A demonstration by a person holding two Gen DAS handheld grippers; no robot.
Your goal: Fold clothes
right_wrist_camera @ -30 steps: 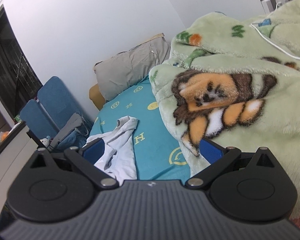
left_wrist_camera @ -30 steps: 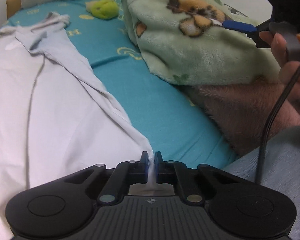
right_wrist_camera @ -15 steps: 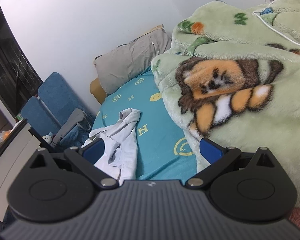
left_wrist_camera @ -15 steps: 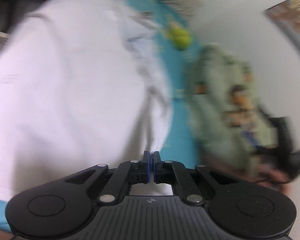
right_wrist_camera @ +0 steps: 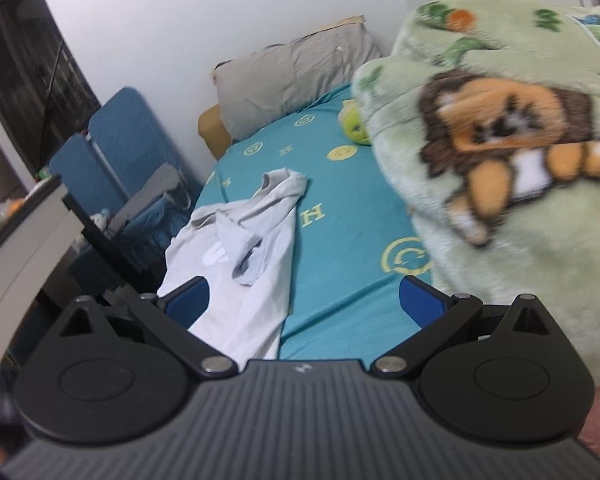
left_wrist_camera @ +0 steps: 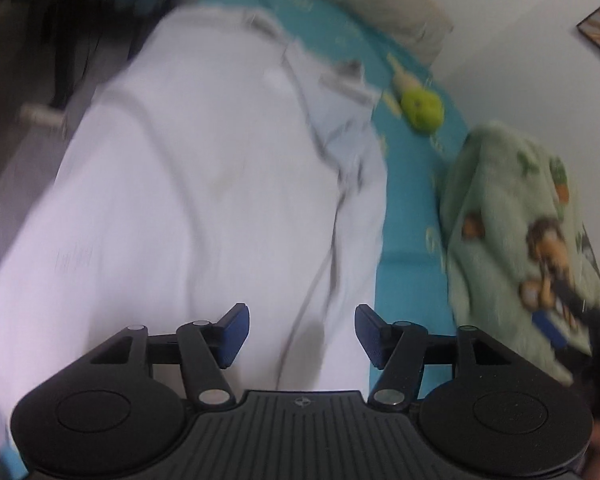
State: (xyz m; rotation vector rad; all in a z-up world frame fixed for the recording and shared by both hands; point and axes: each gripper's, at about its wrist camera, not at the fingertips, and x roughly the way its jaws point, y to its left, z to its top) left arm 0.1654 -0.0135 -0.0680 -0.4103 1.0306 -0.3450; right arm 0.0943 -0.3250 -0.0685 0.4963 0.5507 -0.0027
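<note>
A white T-shirt lies spread on the teal bed sheet, with a fold running down its right side. It also shows in the right wrist view, crumpled near the collar. My left gripper is open and empty, right above the shirt's near part. My right gripper is open and empty, raised above the bed's near end with the shirt's edge by its left finger. The right gripper also shows blurred at the right edge of the left wrist view.
A green fleece blanket with a lion print is heaped on the right of the bed. A grey pillow and a small green plush toy lie at the head. Blue folded chairs and a cabinet stand left of the bed.
My left gripper held the shirt's edge, swung it over to the left, then opened and let it go. My right gripper stayed open and drifted lower towards the bed.
</note>
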